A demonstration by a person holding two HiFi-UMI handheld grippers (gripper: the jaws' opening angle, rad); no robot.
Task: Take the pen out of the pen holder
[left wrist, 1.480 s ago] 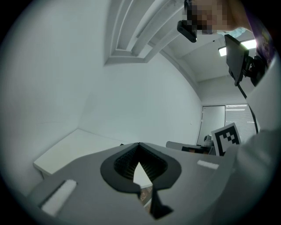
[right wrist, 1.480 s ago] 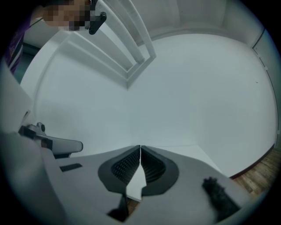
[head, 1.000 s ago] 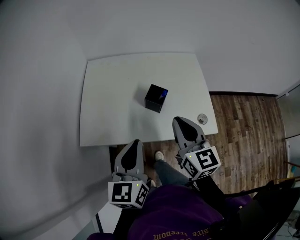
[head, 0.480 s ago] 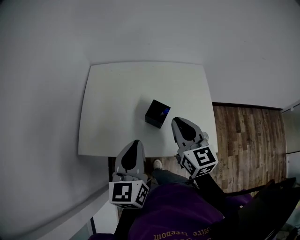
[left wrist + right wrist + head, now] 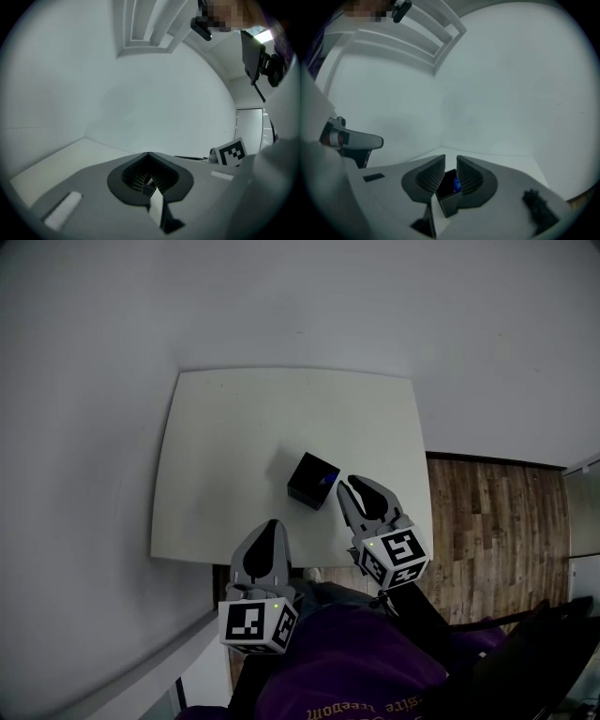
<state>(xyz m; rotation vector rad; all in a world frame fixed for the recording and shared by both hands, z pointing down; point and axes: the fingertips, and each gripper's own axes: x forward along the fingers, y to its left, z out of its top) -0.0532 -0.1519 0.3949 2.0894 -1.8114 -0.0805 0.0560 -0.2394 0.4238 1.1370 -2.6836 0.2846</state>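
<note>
Approach step: right gripper (image 5: 348, 486) (image 5: 450, 169) fingers slightly apart, empty, just short of pen holder (image 5: 310, 481) (image 5: 447, 199). Next: line up on pen (image 5: 456, 184). Left gripper (image 5: 271, 525) (image 5: 148, 154) closed, empty.

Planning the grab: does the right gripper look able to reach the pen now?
Probably yes: the right gripper is open and aimed at the pen holder, whose open top shows the blue pen, with nothing between.

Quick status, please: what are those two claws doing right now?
Left gripper shut, empty, at the near edge of the table. Right gripper open, aimed at the pen holder. Blue pen inside holder, not gripped. Nothing in the way.
</note>
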